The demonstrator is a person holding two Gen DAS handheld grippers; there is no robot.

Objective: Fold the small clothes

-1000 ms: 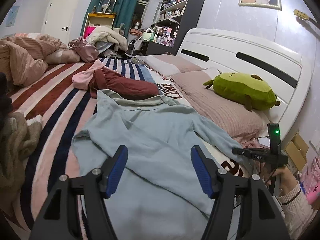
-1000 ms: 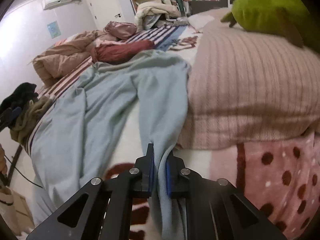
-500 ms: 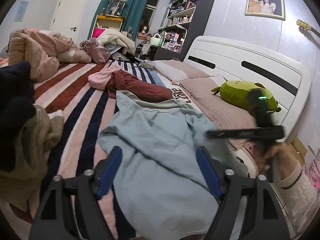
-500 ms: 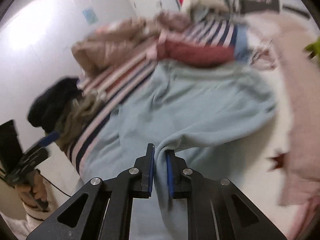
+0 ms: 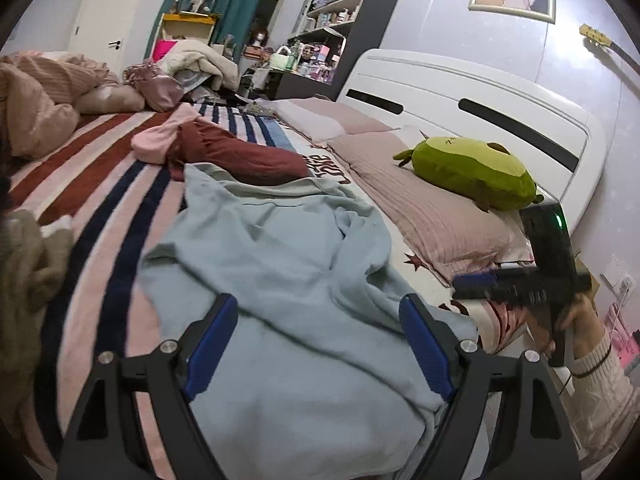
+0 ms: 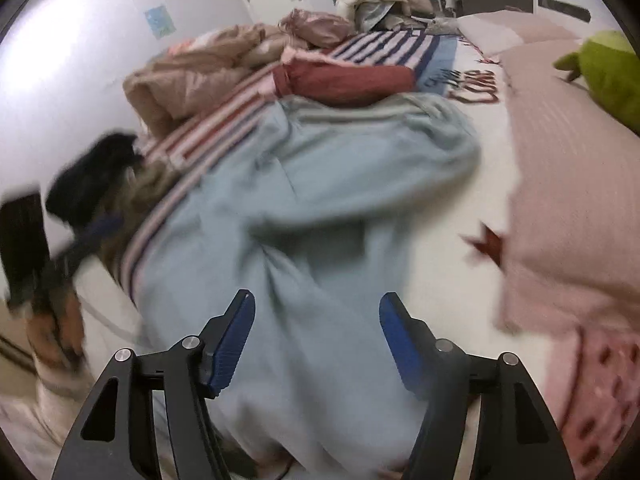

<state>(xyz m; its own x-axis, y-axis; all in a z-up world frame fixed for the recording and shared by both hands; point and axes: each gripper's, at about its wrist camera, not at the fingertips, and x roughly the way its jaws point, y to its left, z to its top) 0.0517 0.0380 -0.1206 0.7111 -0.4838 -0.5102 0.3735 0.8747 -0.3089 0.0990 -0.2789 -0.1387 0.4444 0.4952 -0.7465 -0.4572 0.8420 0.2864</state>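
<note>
A pale blue long-sleeved top lies spread and rumpled on the striped bed; it also shows in the right wrist view, blurred. Its right sleeve is folded in over the body. My left gripper is open and empty just above the top's near hem. My right gripper is open and empty above the top's near right part. In the left wrist view the right gripper is seen held at the bed's right edge.
A dark red garment and a pink one lie beyond the top. A green plush rests on pink pillows at right. A beige and black clothes heap sits at left. A pink quilt is bunched far left.
My right gripper carried the sleeve leftward over the top's body, then opened and let it go. The left gripper stayed open and shifted slightly.
</note>
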